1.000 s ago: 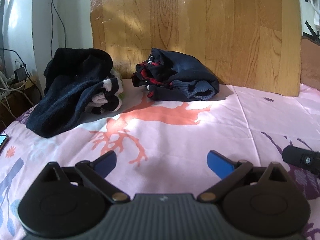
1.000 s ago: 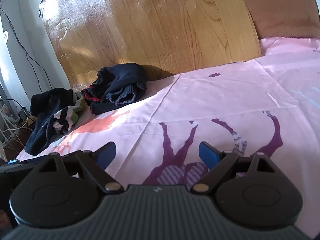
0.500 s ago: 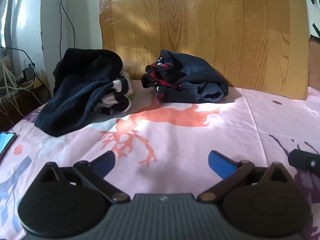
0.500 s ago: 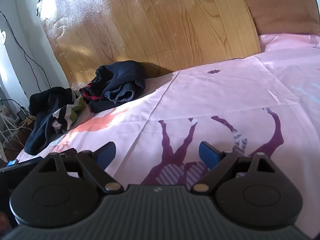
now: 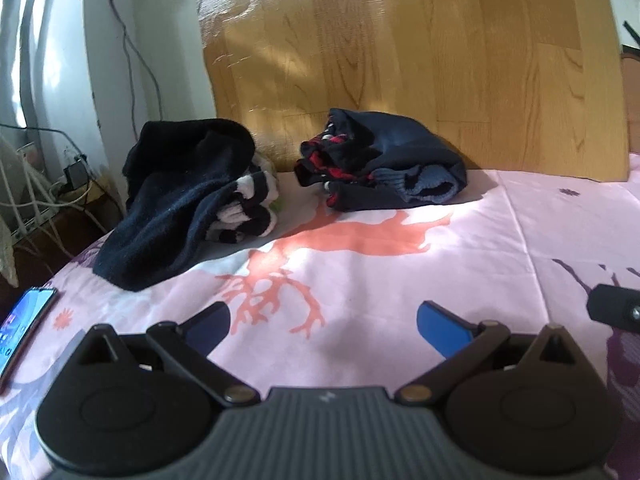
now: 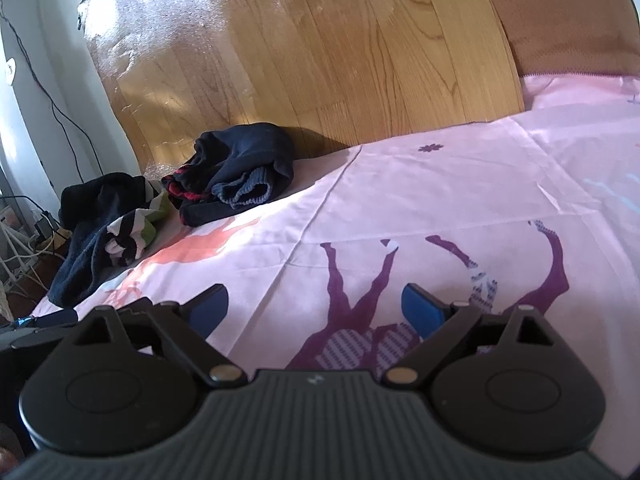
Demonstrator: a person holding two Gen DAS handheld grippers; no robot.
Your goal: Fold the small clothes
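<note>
1. Left gripper (image 5: 322, 326) and right gripper (image 6: 314, 308): both spread wide, empty.
2. Navy garment bundle (image 5: 384, 164), centre frame; black sock heap (image 5: 184, 196), centre-left, on the pink bedsheet (image 5: 460, 264).
3. Soft, light, floppy: likely best pinched at the ribbed cuff (image 5: 424, 188).

The bed (image 5: 360, 248) is being viewed low from each hand-held gripper, facing the headboard (image 6: 320, 60); both clothes piles (image 5: 188, 196) are being shared, upper left.
</note>
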